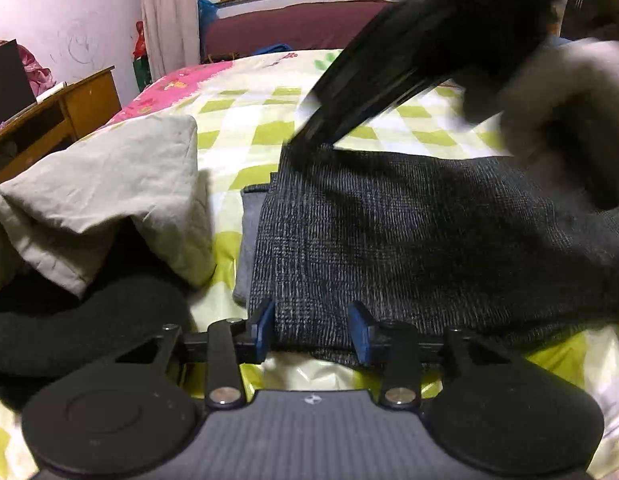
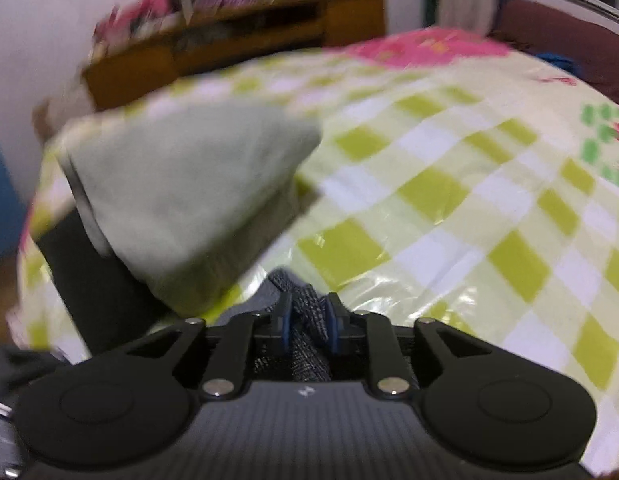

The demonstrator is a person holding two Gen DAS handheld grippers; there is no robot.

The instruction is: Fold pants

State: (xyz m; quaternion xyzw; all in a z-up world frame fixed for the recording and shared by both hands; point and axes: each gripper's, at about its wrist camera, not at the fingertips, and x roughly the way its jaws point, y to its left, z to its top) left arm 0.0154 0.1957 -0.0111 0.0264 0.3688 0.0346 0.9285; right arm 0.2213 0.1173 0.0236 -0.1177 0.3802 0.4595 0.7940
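Dark grey woven pants (image 1: 429,232) lie folded on the checked bedsheet (image 1: 261,132). My left gripper (image 1: 311,332) sits at their near edge. Its blue pads stand apart, with flat fabric lying between them and no visible pinch. In the left wrist view my right gripper (image 1: 309,138) is a blurred black shape coming in from the upper right, its tip at the pants' far left corner. In the right wrist view the right gripper (image 2: 309,316) is shut on a bunched fold of the pants (image 2: 305,344). A blurred pale-gloved hand (image 1: 569,100) holds that gripper.
A folded beige garment (image 1: 109,192) rests on a black one (image 1: 89,328) left of the pants; the beige garment (image 2: 181,184) also shows in the right wrist view. A wooden desk (image 1: 81,100) stands beyond the bed's left edge. Checked sheet stretches out behind the pants.
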